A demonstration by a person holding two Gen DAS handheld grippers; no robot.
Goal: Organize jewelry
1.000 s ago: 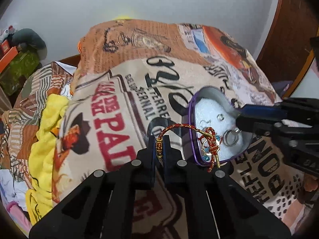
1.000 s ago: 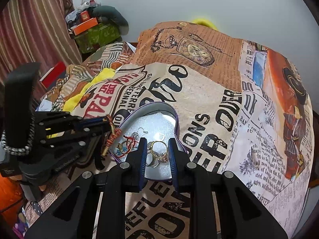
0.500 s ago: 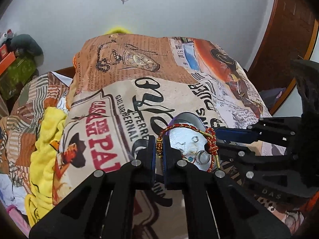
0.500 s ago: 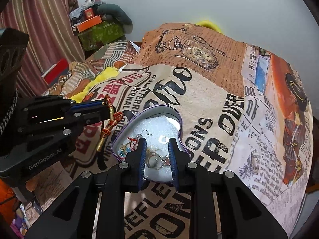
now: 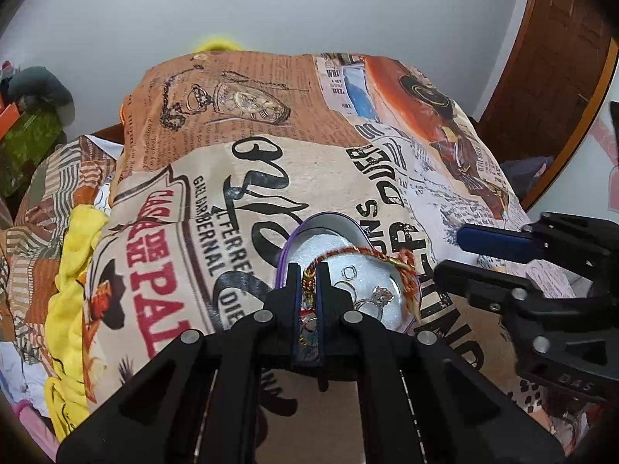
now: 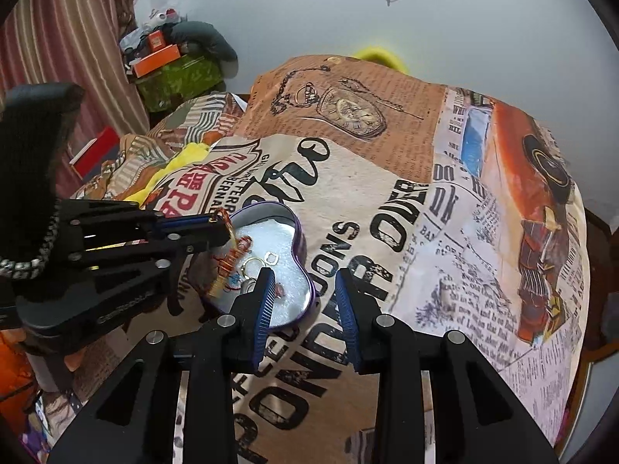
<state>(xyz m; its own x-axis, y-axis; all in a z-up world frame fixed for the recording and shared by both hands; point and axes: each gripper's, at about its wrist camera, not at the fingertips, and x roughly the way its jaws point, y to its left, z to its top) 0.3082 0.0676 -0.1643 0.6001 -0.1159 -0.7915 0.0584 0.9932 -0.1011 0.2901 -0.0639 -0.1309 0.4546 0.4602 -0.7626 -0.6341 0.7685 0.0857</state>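
Over the heart-shaped tin, left gripper clenched on the red-and-gold thread bracelet: light, limp, snag-prone, best pinched by the cord; right gripper spread empty.

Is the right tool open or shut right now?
Open. In its own view, the right tool shows a wide gap between its blue-padded fingers, nothing between them, above the near edge of the purple heart-shaped tin.

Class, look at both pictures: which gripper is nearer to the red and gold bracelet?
The left. The left gripper is shut on the bracelet, holding it over the tin. The right gripper stands open beside it, apart.
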